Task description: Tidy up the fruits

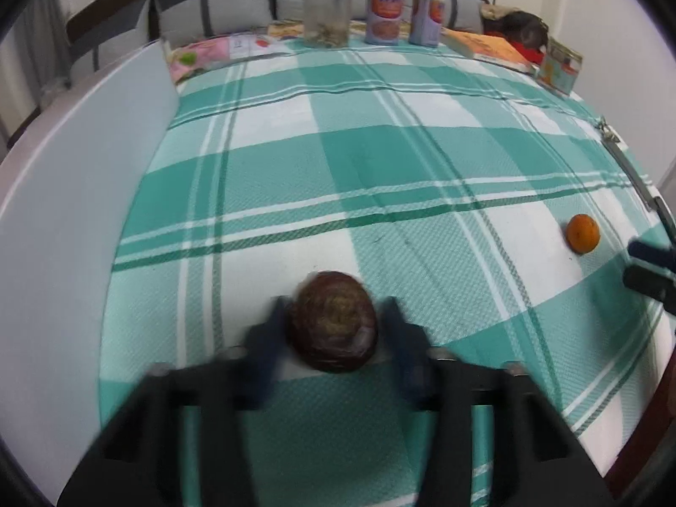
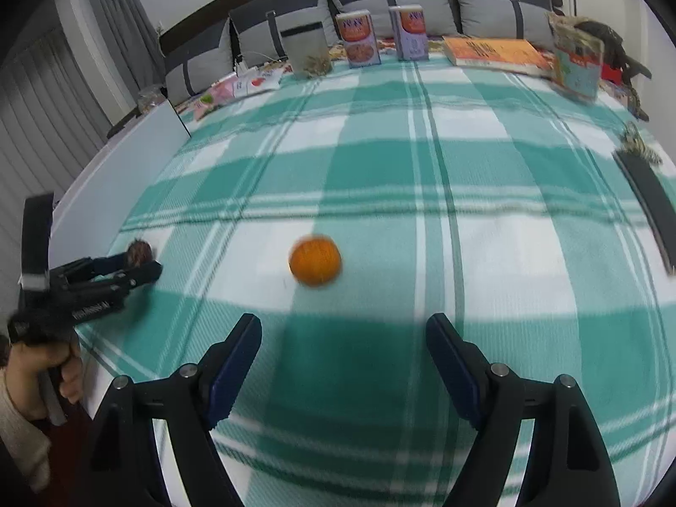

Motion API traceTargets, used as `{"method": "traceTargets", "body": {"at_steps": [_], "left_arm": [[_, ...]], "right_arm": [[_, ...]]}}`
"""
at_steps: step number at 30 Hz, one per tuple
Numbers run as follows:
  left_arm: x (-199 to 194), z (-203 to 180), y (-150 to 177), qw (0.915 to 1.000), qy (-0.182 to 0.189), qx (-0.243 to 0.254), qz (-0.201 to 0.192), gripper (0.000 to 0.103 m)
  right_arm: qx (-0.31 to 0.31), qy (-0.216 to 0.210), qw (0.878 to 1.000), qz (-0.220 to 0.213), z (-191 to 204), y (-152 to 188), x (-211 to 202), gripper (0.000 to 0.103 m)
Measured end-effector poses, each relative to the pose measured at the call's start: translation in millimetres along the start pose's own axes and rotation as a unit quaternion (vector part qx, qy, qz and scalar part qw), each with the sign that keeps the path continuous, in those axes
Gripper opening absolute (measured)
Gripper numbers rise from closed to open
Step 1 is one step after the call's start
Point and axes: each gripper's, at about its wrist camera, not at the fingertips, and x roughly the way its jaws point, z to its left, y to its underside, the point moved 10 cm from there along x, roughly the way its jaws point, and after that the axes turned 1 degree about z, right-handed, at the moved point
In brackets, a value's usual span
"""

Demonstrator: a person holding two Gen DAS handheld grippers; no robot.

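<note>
green-checked cloth, left gripper clamping dark fruit, right gripper spread before orange; right-wrist-only: hand

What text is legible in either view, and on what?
None reads.
Left gripper body: white lettering, blurred.
Two cartons: print too small.
Orange book: cover title blurred.
Tilted packet: blurred.
Flat packets: too small.
</note>
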Motion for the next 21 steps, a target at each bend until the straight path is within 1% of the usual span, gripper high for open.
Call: {"method": "traceTargets", "body": {"at_steps": [3,5,6,7,8,9,10,12,13,15,17,18,19,20,21], "left_arm": [[-1,1,1,1.0,0.004,-0.005,0.005,0.04],[-3,3,3,0.9998,0.008,-0.013,0.008,0.04],[-5,5,5,0.9997,0.012,-0.021,0.01,0.04],[-7,6,7,0.9994,0.017,-0.029,0.011,0.04],[-10,9,9,0.9988,0.025,-0.041,0.013,0.04],[-12,10,10,0.9982,0.03,-0.049,0.014,0.04],[-15,12,11,0.9974,0.037,-0.06,0.014,0.04],[-29,18,11,0.9941,0.059,-0.09,0.012,0.04],[-43,22,9,0.9908,0.077,-0.111,0.004,0.04],[-75,31,-1,0.9847,0.106,-0.137,-0.018,0.04],[-114,49,-15,0.9793,0.124,-0.154,-0.045,0.04],[-138,66,-23,0.9764,0.128,-0.164,-0.06,0.04],[-154,81,-28,0.9745,0.127,-0.171,-0.069,0.04],[-167,98,-32,0.9731,0.123,-0.18,-0.076,0.04],[-179,120,-35,0.9719,0.113,-0.191,-0.08,0.04]], "right_arm": [[-0.024,-0.002,1.0,0.015,12,-18,11,0.079],[-0.046,0.004,0.999,0.029,20,-28,26,0.073],[-0.052,0.011,0.998,0.041,22,-29,34,0.062],[-0.056,0.013,0.997,0.054,24,-29,42,0.045],[-0.061,0.013,0.995,0.072,26,-26,51,0.038],[-0.073,0.028,0.994,0.076,26,-25,54,0.031],[-0.091,0.043,0.992,0.075,29,-25,54,0.03],[-0.088,0.039,0.992,0.081,30,-25,51,0.03],[-0.08,0.028,0.993,0.078,34,-29,45,0.03],[-0.069,-0.008,0.996,0.063,54,-43,27,0.03],[-0.076,-0.053,0.995,0.047,92,-66,5,0.03],[-0.083,-0.073,0.993,0.042,113,-76,-3,0.03],[-0.095,-0.105,0.989,0.037,146,-90,-14,0.03],[-0.105,-0.126,0.986,0.034,171,-97,-21,0.03],[-0.121,-0.151,0.981,0.034,205,-105,-28,0.03]]}}
